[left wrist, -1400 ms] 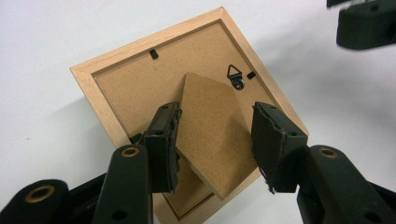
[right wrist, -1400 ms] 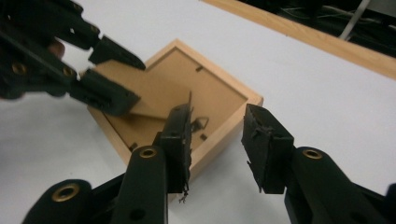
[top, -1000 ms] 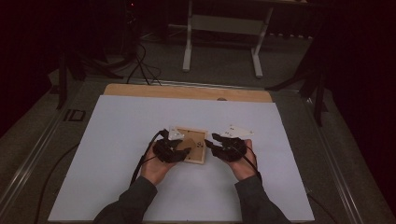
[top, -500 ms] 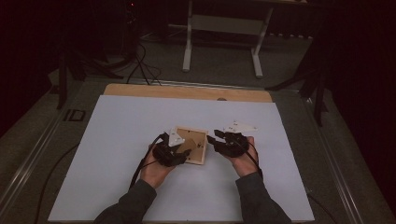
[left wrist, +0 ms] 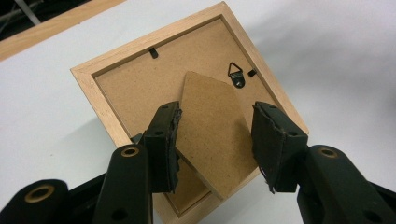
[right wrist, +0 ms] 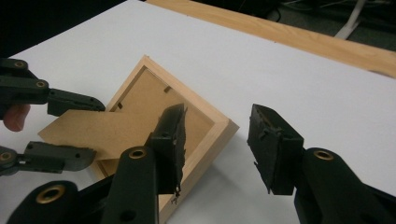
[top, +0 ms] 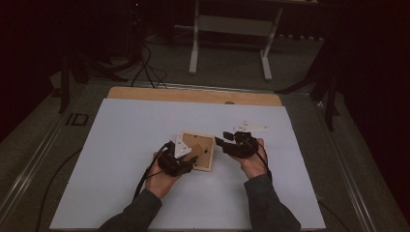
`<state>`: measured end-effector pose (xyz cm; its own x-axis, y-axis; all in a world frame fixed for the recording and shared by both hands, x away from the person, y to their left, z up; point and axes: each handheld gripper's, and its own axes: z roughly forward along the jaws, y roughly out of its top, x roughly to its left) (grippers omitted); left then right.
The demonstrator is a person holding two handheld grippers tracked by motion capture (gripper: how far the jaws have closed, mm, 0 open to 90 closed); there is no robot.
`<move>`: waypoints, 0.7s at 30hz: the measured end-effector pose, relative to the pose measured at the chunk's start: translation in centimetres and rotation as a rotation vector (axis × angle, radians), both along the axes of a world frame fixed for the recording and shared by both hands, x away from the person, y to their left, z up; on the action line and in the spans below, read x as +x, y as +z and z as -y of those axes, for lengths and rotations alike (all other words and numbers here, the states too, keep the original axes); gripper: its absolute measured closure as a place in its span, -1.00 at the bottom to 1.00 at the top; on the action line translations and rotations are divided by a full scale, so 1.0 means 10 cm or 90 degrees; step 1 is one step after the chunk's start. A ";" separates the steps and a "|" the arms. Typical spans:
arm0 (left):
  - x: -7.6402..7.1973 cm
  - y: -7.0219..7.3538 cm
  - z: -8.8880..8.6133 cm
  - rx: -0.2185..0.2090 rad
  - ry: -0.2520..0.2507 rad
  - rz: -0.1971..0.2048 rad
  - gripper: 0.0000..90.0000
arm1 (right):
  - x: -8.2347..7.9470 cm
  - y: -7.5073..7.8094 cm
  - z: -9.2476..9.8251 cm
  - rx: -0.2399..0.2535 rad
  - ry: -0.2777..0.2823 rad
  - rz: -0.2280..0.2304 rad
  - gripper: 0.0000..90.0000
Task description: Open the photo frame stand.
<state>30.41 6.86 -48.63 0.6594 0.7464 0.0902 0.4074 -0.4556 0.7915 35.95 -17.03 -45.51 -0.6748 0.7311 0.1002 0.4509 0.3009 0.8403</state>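
Note:
A wooden picture frame lies face down on the white table top, its brown backing up. Its fibreboard stand flap is lifted off the backing. My left gripper is shut on that flap, one pad on each side edge. My right gripper is open just right of the frame. Its jaws have just been opening. The frame's near corner lies below the gap, and no pad presses on it.
A white sheet covers the table, with a bare wooden strip along the far edge. Beyond it stand the white legs of another table, and cables lie on the floor. A small metal hanger sits on the backing.
My right gripper's jaws stand wider and sit slightly farther from the frame's right edge. The left gripper and the frame have hardly shifted.

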 end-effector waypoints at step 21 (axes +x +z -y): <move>-0.14 -0.03 0.05 0.025 -0.002 0.056 0.18 | 0.17 -0.16 -0.07 0.007 -0.003 -0.064 0.22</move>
<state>29.02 6.39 -48.93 0.6502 0.7389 0.1769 0.3359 -0.4883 0.8055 37.61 -16.34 -47.08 -0.6576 0.7327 0.1750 0.5344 0.2900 0.7939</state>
